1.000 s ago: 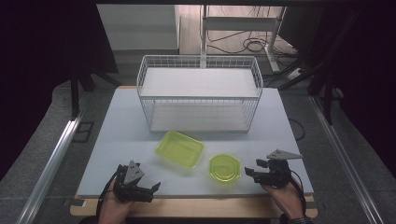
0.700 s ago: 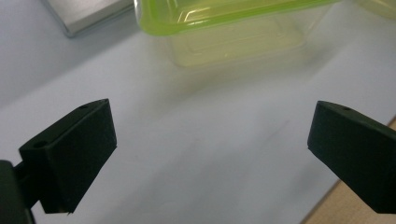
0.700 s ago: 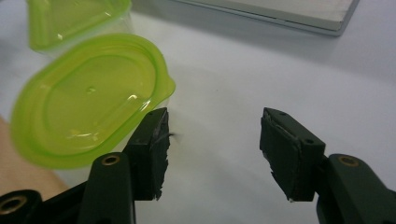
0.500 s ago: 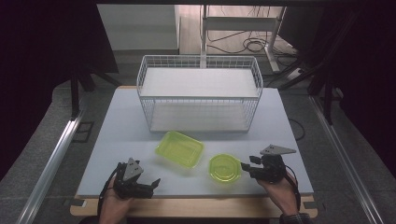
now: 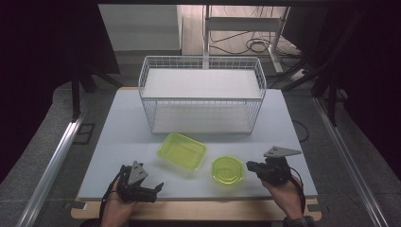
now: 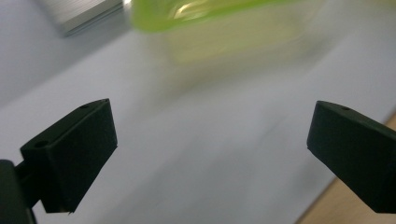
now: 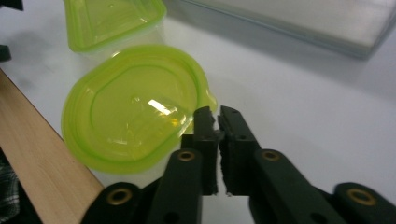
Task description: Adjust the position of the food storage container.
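Observation:
A round yellow-green lidded container [image 5: 228, 170] sits near the table's front edge, with a rectangular yellow-green container [image 5: 182, 150] just behind and to its left. My right gripper [image 5: 249, 166] is shut, and its tips [image 7: 215, 114] lie right at the small tab on the round container's [image 7: 130, 121] rim; nothing is clearly pinched between them. My left gripper [image 5: 158, 187] rests low at the front left. Its jaws stand wide open [image 6: 210, 130] over bare table, facing the blurred rectangular container [image 6: 219, 18].
A white wire basket [image 5: 202, 99] with a white shelf stands at the back middle of the pale table [image 5: 118, 123]. A wooden strip [image 7: 42, 177] runs along the table's front edge. Cables and a desk frame lie on the floor beyond.
My right gripper has slid left until its shut tips reach the round container's rim. The left gripper has shifted only slightly.

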`<state>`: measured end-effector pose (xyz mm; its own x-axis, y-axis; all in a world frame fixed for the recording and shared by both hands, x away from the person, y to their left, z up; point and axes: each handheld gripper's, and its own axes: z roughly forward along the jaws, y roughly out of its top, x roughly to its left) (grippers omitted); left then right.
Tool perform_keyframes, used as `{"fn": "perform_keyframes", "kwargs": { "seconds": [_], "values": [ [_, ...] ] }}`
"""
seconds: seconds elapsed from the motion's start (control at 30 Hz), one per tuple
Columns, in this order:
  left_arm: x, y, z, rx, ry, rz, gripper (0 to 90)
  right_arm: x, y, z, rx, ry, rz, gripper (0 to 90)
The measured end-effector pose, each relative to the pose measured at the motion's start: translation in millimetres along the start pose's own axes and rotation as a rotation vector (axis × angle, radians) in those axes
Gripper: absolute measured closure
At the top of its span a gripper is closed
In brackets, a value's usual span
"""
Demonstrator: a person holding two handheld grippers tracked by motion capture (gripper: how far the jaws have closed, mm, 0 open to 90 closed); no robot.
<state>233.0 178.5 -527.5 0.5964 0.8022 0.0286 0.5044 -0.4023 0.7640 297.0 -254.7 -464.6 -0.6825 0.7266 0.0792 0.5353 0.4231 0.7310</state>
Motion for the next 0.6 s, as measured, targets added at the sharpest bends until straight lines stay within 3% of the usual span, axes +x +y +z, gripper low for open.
{"fn": "perform_keyframes", "kwargs": {
  "seconds": [0.03, 0.07, 0.1, 0.17, 0.23, 0.37, 0.6],
  "values": [
    [-0.4, -0.5, -0.1, 0.016, 0.031, 0.015, 1.1, 1.1, 0.1, 1.9, 0.001, -0.009, -0.005, 87.8],
    [-1.5, -1.3, -1.9, 0.013, 0.047, 0.033, 1.2, 2.4, -1.6, 3.1, -0.001, 0.021, 0.009, 88.3],
    [-1.9, -1.2, -3.5, 0.007, 0.038, 0.035, 1.1, 9.5, -3.3, 2.9, 0.020, -0.009, -0.028, 88.4],
    [-1.9, -1.6, -5.5, -0.005, 0.022, 0.036, 1.0, 12.1, -2.2, 2.0, 0.020, -0.005, -0.040, 88.7],
    [-1.6, -2.2, -5.2, 0.011, 0.043, 0.037, 1.0, 13.3, 0.5, 0.9, -0.010, 0.040, -0.015, 89.2],
    [-1.1, -2.3, -4.9, 0.015, 0.050, 0.033, 1.0, 20.2, 2.9, 4.8, 0.004, 0.082, -0.017, 89.4],
    [-2.3, -2.7, -4.6, 0.028, 0.055, 0.051, 1.0, 31.9, 9.6, 11.7, 0.009, 0.110, -0.052, 89.4]
  ]
}}
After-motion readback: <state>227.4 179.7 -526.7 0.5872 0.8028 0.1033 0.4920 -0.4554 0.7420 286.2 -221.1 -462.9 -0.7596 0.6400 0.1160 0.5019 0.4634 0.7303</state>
